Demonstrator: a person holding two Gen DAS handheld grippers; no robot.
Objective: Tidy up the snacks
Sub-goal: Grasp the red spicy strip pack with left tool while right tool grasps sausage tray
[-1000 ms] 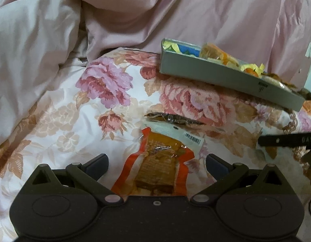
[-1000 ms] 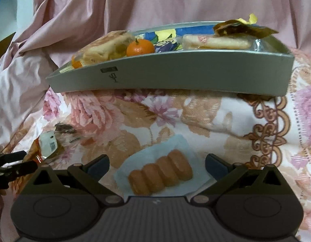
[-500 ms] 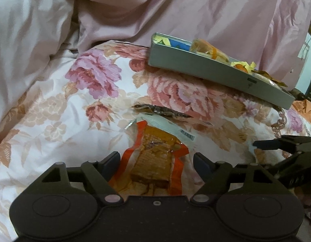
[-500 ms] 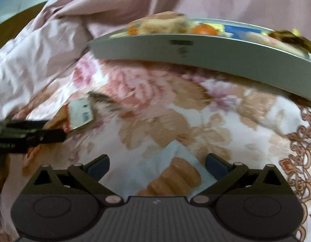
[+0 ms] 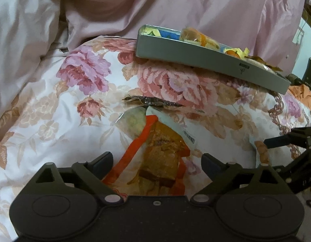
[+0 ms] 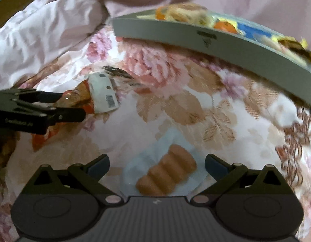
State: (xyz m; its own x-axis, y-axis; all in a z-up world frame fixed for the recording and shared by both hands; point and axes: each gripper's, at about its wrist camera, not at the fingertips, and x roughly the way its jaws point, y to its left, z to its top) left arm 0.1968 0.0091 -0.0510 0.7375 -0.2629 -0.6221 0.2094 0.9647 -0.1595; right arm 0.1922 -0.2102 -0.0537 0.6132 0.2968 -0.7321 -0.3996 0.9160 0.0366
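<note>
Your left gripper (image 5: pixel 156 162) has its jaws spread wide and opening at this moment. The orange-edged snack packet (image 5: pixel 158 159) lies on the floral bedspread (image 5: pixel 54 121) between the fingers (image 5: pixel 102 160), but neither pad presses on it; the packet is released, not grasped. Its white barcoded end points away from you, toward a dark flat wrapper (image 5: pixel 151 102) lying just beyond it.

Your right gripper (image 6: pixel 156 164) likewise stands wide, nothing clenched. The clear pack of ridged brown biscuits (image 6: pixel 166 174) lies on the bedspread between its fingers (image 6: pixel 215 164), lying at a slant, with a gap on both sides.

The grey tray (image 5: pixel 206 62) sits at the far right of the bedspread, tilted, already holding several snacks: a small orange, wrapped rolls, yellow and blue wrappers. It is well apart from both packets. Crumpled pink bedding (image 5: pixel 175 6) fills the far side.

From the left view, your right gripper shows at the right edge, near the biscuit pack. From the right view, your left gripper (image 6: pixel 60 109) shows at the left, over the orange packet (image 6: pixel 82 98).

Against the frame of a second ago: your left jaws narrowed toward the packet midway and have spread again. In the right view the tray has shifted from level and centred to tilted and far right, the biscuit pack now lies steeper, and your left gripper reaches further into view.
</note>
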